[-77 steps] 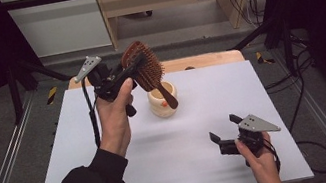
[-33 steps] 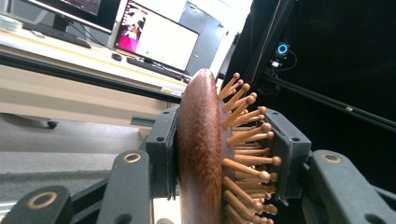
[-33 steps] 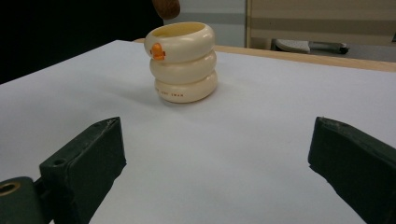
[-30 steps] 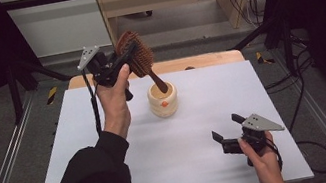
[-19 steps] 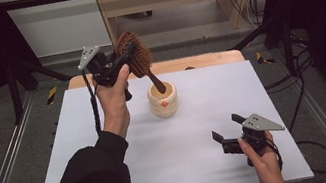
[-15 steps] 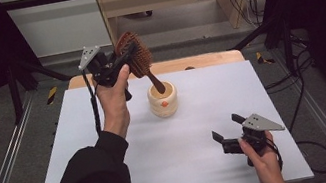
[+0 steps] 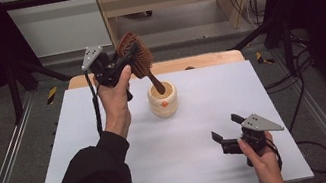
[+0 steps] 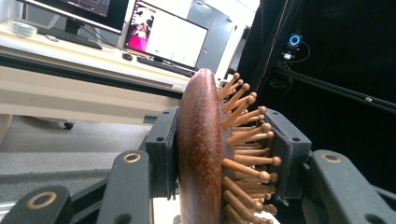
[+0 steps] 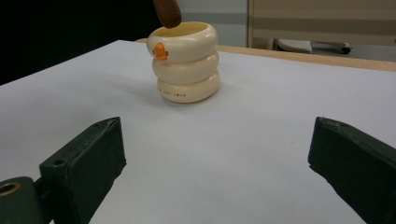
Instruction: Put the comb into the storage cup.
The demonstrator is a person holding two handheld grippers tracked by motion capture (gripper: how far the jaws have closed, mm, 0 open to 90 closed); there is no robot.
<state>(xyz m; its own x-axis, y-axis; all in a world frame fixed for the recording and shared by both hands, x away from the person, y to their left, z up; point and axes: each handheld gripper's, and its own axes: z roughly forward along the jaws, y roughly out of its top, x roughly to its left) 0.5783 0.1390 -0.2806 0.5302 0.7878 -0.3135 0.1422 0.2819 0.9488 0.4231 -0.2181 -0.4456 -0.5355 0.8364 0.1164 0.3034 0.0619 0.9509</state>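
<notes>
Hairbrush now lower, handle tip seemingly in cup; left claw pinches it; right claw spread.

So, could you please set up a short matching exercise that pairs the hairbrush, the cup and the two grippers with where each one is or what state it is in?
Things:
1. wooden hairbrush
2. cream ringed cup
3. left gripper
4. right gripper

States:
A. open, with nothing between the jaws, low over the white table
B. standing upright on the table
C. clamped by its head, handle tip at the cup's mouth
D. shut on the brush head, raised above the table

Pairs: 1-C, 2-B, 3-D, 4-A
</notes>
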